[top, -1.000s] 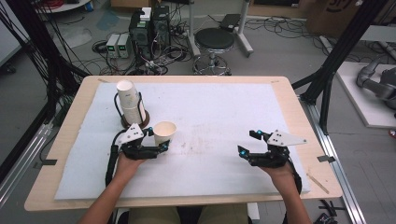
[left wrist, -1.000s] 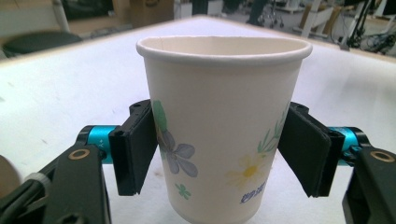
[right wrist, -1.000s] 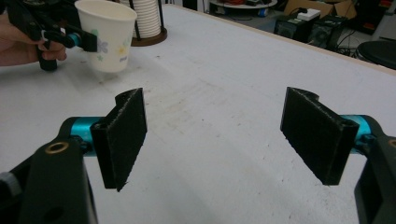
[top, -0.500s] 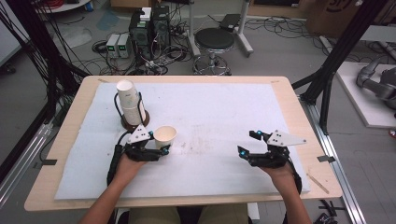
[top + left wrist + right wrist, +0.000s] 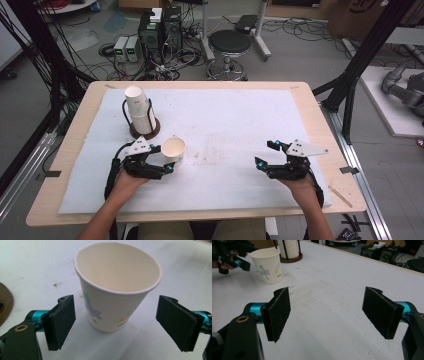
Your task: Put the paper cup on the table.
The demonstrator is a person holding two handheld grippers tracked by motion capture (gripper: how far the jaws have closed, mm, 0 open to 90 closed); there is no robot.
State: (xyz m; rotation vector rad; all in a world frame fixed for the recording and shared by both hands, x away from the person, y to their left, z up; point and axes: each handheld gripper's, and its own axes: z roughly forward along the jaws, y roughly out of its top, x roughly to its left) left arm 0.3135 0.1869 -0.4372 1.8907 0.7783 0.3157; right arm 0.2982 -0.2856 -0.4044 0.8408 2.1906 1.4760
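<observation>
A flowered paper cup (image 5: 173, 148) stands upright and empty on the white mat (image 5: 225, 125), in front of a stack of paper cups (image 5: 140, 112) in a wire holder. My left gripper (image 5: 165, 159) is just behind the cup. In the left gripper view the cup (image 5: 117, 290) stands between the pads (image 5: 61, 322), with a gap on each side. My left gripper (image 5: 118, 308) is open, its jaws having just been opening. At the mat's right, my right gripper (image 5: 264, 153) is open with nothing between its fingers. The right gripper view shows that gripper (image 5: 327, 305) facing the cup (image 5: 267, 265).
The holder's round brown base (image 5: 145, 132) sits at the mat's left rear; the stack (image 5: 288, 248) rises from it. The wooden table edge (image 5: 200, 215) frames the mat. Beyond the table are a stool (image 5: 229, 42), black frame posts and electronics with cables on the floor.
The left gripper's jaws have spread apart and let go of the cup, which now stands on the mat slightly nearer the person. The right gripper has stayed put.
</observation>
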